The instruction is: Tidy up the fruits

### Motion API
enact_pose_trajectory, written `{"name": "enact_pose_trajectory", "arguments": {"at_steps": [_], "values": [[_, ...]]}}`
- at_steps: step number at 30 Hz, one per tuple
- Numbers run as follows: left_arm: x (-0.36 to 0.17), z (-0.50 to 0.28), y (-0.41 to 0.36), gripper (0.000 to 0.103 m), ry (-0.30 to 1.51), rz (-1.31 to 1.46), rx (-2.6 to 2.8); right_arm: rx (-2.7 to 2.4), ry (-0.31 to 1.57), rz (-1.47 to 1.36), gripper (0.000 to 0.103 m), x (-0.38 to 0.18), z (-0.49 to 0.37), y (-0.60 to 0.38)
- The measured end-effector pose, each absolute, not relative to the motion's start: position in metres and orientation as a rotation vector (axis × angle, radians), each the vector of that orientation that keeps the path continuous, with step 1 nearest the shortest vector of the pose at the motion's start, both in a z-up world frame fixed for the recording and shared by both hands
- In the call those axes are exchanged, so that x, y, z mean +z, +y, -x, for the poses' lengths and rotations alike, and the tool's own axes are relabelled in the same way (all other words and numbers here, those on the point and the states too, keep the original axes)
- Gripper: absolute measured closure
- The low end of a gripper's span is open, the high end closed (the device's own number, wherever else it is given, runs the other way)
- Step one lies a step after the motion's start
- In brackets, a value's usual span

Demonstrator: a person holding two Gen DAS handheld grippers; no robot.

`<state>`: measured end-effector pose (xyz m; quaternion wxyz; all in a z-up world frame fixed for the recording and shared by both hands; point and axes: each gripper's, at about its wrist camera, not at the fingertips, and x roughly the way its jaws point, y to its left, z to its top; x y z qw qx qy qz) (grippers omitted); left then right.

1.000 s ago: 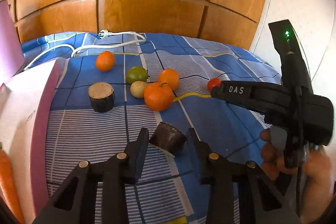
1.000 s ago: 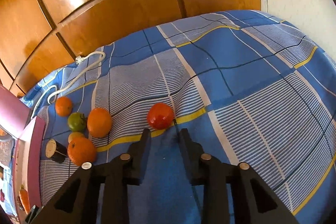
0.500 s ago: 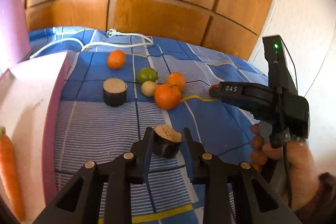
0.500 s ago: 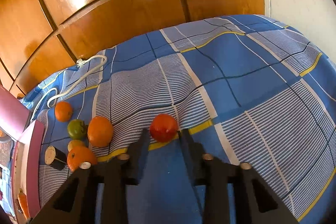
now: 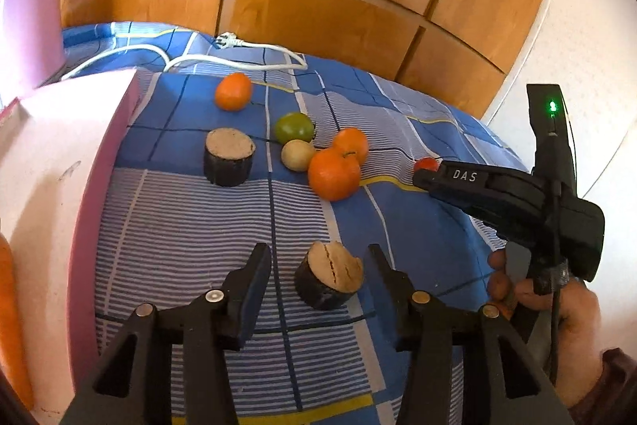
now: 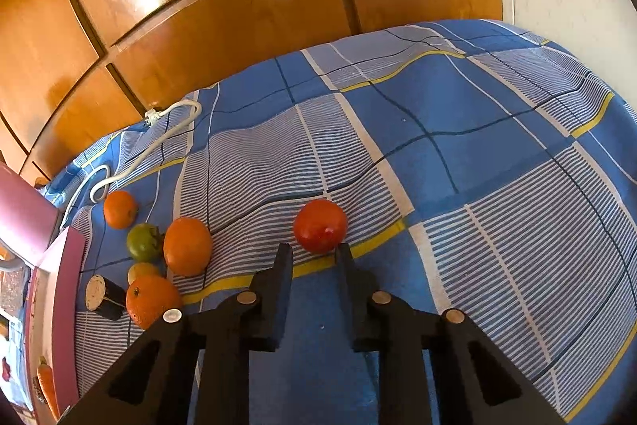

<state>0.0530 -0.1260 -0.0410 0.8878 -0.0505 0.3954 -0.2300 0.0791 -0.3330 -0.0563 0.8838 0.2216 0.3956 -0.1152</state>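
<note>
A dark round chunk with a tan cut face [image 5: 330,277] lies on the blue checked cloth between the fingers of my left gripper [image 5: 318,259]. Its jaws are opening and neither pad touches the chunk. A red tomato [image 6: 320,226] sits just past the fingertips of my right gripper [image 6: 313,253], whose jaws are narrow and closing with nothing gripped. The left wrist view shows that right gripper [image 5: 428,182] with the tomato [image 5: 425,164] at its tip. Oranges [image 5: 333,173], a green fruit [image 5: 294,127] and a small yellow fruit [image 5: 297,155] cluster mid-cloth.
A second dark chunk [image 5: 229,156] stands upright left of the cluster, with a mandarin [image 5: 233,91] beyond it. A pink-edged white box [image 5: 59,166] lines the left side with a carrot [image 5: 10,325] on it. A white cable [image 5: 199,56] runs along the wooden wall.
My left gripper closed on the dark chunk, then let go; the chunk now rests on the cloth between spread fingers. My right jaws have narrowed behind the tomato.
</note>
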Motion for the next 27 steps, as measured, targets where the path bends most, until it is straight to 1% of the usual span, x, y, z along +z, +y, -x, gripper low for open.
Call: {"name": "enact_pose_trajectory", "arguments": {"at_steps": [5, 7, 12, 13, 14, 16, 19, 22, 24, 25, 26, 27], "values": [[-0.041, -0.051, -0.135, 0.055, 0.802, 0.052, -0.490, -0.229, 0.820, -0.468, 0.076, -0.057, -0.078, -0.332], [-0.041, -0.048, -0.139, 0.065, 0.791, 0.034, -0.509, -0.235, 0.816, -0.467, 0.076, -0.055, -0.077, -0.332], [-0.042, -0.048, -0.138, 0.066, 0.788, 0.046, -0.520, -0.255, 0.797, -0.451, 0.076, -0.051, -0.075, -0.333], [-0.042, -0.049, -0.136, 0.066, 0.791, 0.057, -0.522, -0.252, 0.795, -0.449, 0.077, -0.051, -0.075, -0.333], [-0.042, -0.049, -0.136, 0.066, 0.791, 0.062, -0.522, -0.247, 0.793, -0.444, 0.083, -0.050, -0.076, -0.332], [-0.042, -0.047, -0.136, 0.067, 0.787, 0.061, -0.520, -0.235, 0.795, -0.434, 0.092, -0.050, -0.077, -0.330], [-0.041, -0.044, -0.135, 0.069, 0.781, 0.056, -0.511, -0.219, 0.794, -0.417, 0.096, -0.049, -0.078, -0.327], [-0.040, -0.043, -0.131, 0.069, 0.779, 0.063, -0.490, -0.205, 0.789, -0.436, 0.095, -0.048, -0.077, -0.329], [-0.040, -0.044, -0.128, 0.069, 0.783, 0.074, -0.486, -0.207, 0.795, -0.455, 0.083, -0.049, -0.076, -0.332], [-0.040, -0.044, -0.127, 0.069, 0.782, 0.078, -0.482, -0.208, 0.788, -0.460, 0.075, -0.048, -0.075, -0.333], [-0.041, -0.044, -0.127, 0.069, 0.782, 0.078, -0.483, -0.218, 0.781, -0.456, 0.070, -0.047, -0.075, -0.333], [-0.041, -0.044, -0.127, 0.069, 0.781, 0.077, -0.482, -0.227, 0.776, -0.451, 0.069, -0.046, -0.076, -0.333]]}}
